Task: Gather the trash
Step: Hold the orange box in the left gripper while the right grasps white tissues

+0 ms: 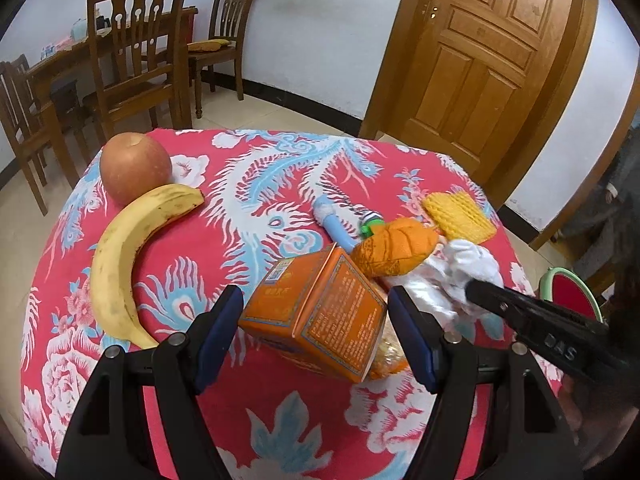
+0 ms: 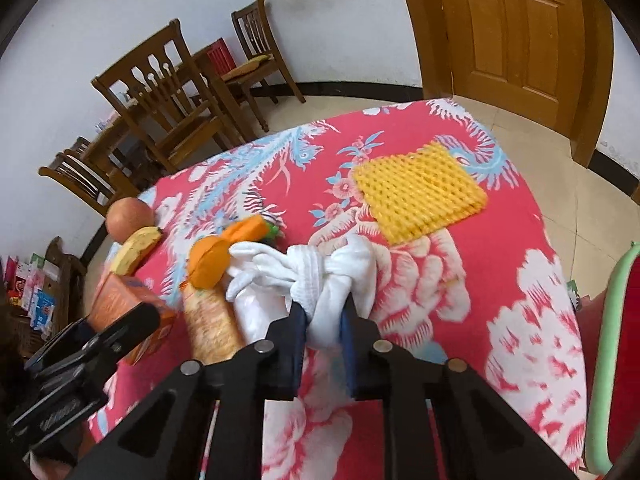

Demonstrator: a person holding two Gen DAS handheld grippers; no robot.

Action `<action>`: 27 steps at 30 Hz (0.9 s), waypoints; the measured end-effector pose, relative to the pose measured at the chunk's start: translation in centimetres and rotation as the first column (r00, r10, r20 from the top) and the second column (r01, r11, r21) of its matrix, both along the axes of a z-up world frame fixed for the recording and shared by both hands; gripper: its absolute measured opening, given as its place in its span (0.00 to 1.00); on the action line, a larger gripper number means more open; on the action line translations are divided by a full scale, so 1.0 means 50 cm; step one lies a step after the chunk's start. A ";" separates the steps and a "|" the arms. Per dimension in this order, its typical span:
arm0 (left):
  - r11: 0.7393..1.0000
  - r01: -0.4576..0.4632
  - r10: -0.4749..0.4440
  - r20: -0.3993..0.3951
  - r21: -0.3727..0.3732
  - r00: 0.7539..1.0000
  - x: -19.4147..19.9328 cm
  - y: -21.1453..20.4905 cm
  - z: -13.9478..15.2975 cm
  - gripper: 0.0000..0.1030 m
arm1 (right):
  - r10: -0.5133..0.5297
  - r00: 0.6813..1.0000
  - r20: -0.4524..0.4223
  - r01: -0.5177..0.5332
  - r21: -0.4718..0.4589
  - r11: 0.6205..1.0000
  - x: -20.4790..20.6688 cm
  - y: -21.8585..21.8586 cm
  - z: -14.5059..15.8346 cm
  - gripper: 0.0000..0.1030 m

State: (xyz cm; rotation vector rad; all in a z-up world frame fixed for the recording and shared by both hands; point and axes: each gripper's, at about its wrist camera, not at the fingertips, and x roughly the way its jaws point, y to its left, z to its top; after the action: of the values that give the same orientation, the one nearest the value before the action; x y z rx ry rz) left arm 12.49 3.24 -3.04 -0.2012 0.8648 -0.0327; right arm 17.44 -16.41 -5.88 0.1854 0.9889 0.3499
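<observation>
Two grippers work: right gripper (image 2: 322, 312) is clamped on the white knotted cloth (image 2: 320, 276) at the bench's near right; left gripper (image 1: 316, 312), jaws apart, should straddle the orange carton (image 1: 316, 312) squarely before closing.

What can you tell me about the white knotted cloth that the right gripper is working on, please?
The white cloth looks like soft, slightly ribbed fabric, crumpled and tied into a knot at its middle, with loose ends splaying left and right. It lies on the red floral tablecloth, near the yellow mesh pad but apart from it. Its left end reaches the orange plush toy. The right gripper has its jaws closed on the lower fold of the bundle. Whether it is lifted off the table cannot be told.
</observation>
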 end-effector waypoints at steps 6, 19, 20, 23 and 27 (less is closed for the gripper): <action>1.000 0.028 -0.028 0.024 -0.001 0.999 -0.024 -0.028 0.030 0.72 | 0.021 0.999 0.041 -0.022 0.012 1.000 -0.068 -0.027 0.043 0.17; 0.989 0.150 -0.149 0.058 -0.002 0.987 -0.077 -0.150 0.086 0.72 | -0.057 0.991 0.123 0.053 0.040 0.998 -0.196 -0.149 0.124 0.17; 0.987 0.160 -0.159 0.057 -0.004 0.986 -0.080 -0.162 0.087 0.72 | -0.065 0.990 0.125 0.061 0.042 0.997 -0.203 -0.159 0.126 0.17; 0.981 0.194 -0.193 0.054 -0.011 0.980 -0.086 -0.198 0.090 0.72 | -0.107 0.986 0.130 0.103 0.036 0.994 -0.224 -0.197 0.136 0.17; 0.971 0.238 -0.238 0.040 -0.011 0.970 -0.090 -0.247 0.089 0.72 | -0.160 0.976 0.145 0.157 0.034 0.987 -0.245 -0.248 0.145 0.17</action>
State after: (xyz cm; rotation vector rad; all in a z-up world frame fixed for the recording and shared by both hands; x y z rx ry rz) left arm 8.02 -9.10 1.40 -0.1097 0.8465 -0.2671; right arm 5.19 -28.82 1.37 0.2541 0.8185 0.2255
